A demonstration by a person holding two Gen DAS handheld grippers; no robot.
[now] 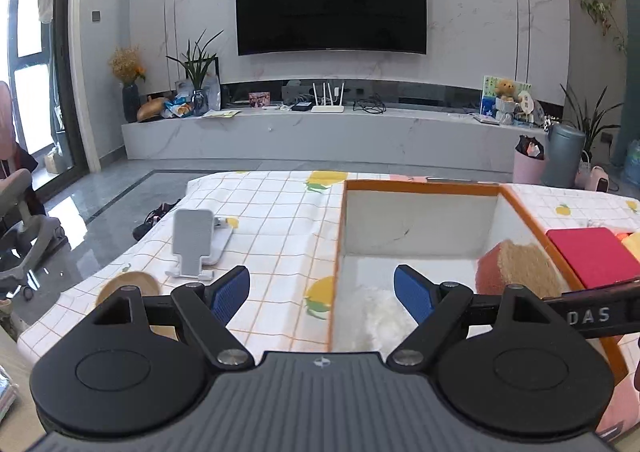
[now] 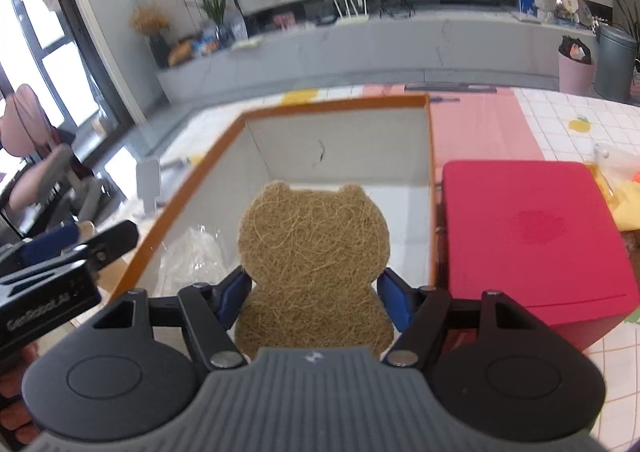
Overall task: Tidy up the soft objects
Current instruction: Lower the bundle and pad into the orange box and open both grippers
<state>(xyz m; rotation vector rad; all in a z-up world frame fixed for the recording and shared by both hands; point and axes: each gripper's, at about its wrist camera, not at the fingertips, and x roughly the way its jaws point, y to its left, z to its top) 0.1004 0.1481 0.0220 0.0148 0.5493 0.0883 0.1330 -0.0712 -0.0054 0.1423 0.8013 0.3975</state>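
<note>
Left wrist view: left gripper point(image 1: 322, 294) jaws apart, nothing between them, above the near-left rim of the orange-edged box point(image 1: 420, 185). Right wrist view: right gripper point(image 2: 314, 298) clamped on the bear-shaped sponge point(image 2: 314, 252) (fibrous, tan), held over the box point(image 2: 336, 102); red case point(image 2: 532, 236) just right.

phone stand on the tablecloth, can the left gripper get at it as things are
Probably yes: the left gripper is open and empty, and the phone stand stands just ahead to its left on bare tablecloth, with nothing between them.
</note>
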